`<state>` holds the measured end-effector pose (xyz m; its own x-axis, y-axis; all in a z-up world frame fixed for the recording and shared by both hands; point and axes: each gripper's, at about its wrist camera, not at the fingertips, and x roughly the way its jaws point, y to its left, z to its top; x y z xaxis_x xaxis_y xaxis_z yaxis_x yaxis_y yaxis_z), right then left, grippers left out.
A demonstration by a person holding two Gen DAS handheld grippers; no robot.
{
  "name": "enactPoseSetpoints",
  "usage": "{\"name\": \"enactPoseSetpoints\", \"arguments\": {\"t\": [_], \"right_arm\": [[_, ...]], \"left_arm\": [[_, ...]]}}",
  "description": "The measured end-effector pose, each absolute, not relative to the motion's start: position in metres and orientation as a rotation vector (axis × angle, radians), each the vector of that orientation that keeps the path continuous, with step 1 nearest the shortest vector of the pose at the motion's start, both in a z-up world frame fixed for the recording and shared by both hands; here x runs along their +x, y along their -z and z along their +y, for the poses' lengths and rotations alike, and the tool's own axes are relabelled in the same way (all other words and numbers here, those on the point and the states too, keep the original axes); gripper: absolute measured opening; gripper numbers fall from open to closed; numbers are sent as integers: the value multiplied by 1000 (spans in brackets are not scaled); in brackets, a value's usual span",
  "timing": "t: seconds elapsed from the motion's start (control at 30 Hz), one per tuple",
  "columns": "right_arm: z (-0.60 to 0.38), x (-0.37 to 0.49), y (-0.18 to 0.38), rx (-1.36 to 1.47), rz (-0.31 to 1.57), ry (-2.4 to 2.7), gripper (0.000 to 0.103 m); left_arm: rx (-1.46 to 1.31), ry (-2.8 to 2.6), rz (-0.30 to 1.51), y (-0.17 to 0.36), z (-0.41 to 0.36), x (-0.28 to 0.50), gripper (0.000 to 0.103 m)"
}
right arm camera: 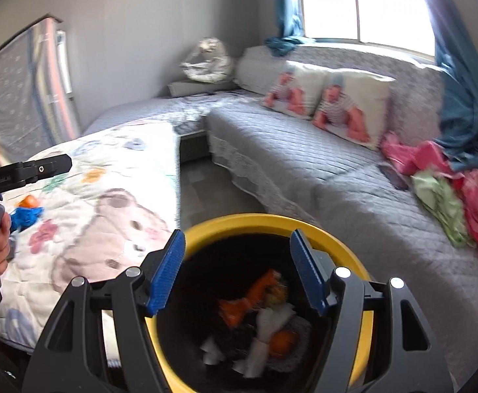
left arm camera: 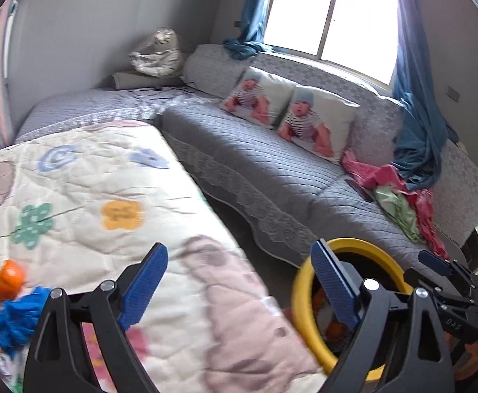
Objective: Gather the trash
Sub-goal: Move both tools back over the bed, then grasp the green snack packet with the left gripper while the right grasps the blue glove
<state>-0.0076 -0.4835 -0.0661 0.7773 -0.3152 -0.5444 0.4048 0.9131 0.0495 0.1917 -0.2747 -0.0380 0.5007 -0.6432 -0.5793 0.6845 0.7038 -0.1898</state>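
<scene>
- Both grippers, left (left arm camera: 239, 281) and right (right arm camera: 237, 271): jaws wide apart, empty.
- Cartoon quilt (left arm camera: 91, 196) beside grey sofa (left arm camera: 255, 154); yellow bin (right arm camera: 271, 222) holds blurry scraps, probably wrappers.

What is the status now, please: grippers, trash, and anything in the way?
Left gripper open, empty. Right gripper open, empty, over the yellow bin. Orange and blue scraps lie on the quilt. Nothing blocks them.

The bin (right arm camera: 271, 222) has a yellow rim and black inside; the quilt (left arm camera: 91, 196) is cream with pastel flowers; the sofa cover (left arm camera: 271, 163) is grey, diamond-stitched.
</scene>
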Motion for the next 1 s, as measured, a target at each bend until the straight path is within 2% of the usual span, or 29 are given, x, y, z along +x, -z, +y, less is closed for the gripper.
{"name": "enactPoseSetpoints", "arguments": {"t": [0.23,0.5,0.73,1.0], "right_arm": [[-427,46,58,115,545,212,63],[-358,102,53,45,546,13,63],[-311,141,56,-6,559,-188,63],[-264,183,68,-87,602,-376,60]], "left_arm": [[47,662,607,25,-178,213,86],[43,544,577,32,-79,192,86],[42,527,603,55,-55,158,86],[-17,521,686,84,-54,157,84]]}}
